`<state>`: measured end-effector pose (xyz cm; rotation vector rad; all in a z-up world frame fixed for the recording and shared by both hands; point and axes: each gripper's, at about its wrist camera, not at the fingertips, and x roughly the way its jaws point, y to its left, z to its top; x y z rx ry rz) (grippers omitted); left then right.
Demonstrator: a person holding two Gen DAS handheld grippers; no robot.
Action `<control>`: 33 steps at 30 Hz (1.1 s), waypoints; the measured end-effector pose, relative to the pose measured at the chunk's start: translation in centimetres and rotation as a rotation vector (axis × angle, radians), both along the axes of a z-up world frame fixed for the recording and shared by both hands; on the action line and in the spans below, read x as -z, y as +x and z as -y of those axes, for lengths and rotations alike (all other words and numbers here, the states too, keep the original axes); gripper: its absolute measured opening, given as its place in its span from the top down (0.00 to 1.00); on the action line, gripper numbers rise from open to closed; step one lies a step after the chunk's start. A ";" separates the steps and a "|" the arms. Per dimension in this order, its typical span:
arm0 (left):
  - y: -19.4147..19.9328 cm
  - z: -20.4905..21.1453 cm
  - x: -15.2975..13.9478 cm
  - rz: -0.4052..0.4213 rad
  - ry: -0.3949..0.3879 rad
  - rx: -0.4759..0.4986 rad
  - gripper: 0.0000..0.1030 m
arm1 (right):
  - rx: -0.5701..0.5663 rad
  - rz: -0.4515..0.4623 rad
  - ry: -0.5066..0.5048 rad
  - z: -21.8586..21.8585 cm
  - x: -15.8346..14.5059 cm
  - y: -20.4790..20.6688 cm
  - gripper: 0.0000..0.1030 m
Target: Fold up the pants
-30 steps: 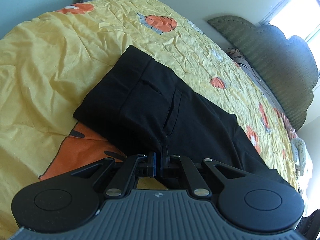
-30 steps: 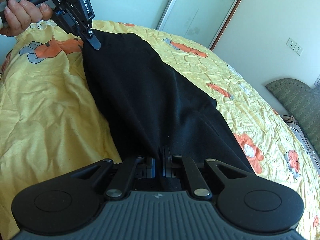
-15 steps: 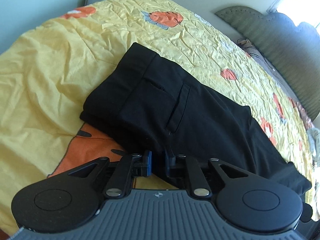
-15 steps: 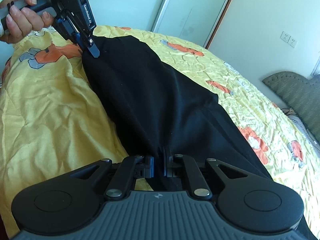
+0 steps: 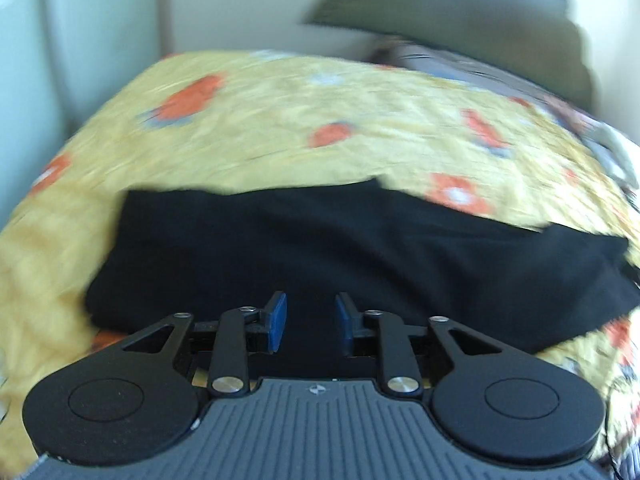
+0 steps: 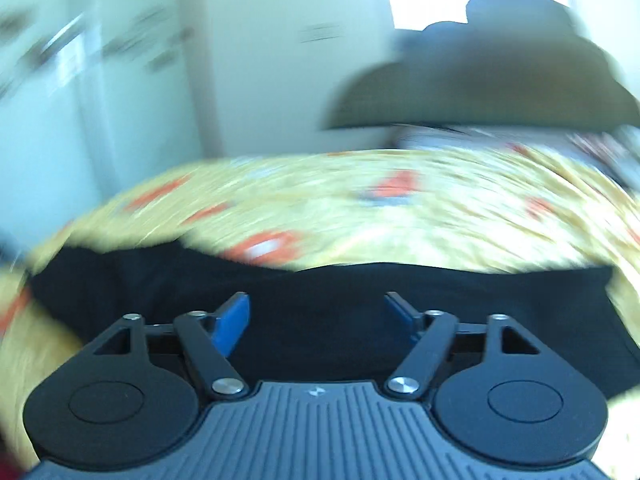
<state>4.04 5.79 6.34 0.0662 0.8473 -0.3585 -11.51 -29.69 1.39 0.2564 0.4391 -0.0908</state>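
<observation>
On the bed's yellow cover (image 5: 280, 120), the pants (image 5: 360, 248) lay as a dark band just in front of both tools, well short of the headboard (image 5: 460, 12). We had the left gripper (image 5: 307, 322) with jaws partly open and empty, the right gripper (image 6: 316, 320) with jaws wide and empty. Both views were blurred. Our read: the fold had just been dropped. Best next move is to square the edges and press the crease flat before regripping. Long axis ran side to side, parallel to the headboard; waist end not discernible.
</observation>
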 end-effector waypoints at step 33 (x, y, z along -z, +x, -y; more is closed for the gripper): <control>-0.5 16.4 9.0 0.131 0.211 0.225 0.33 | 0.280 0.024 0.661 18.2 2.9 8.8 0.10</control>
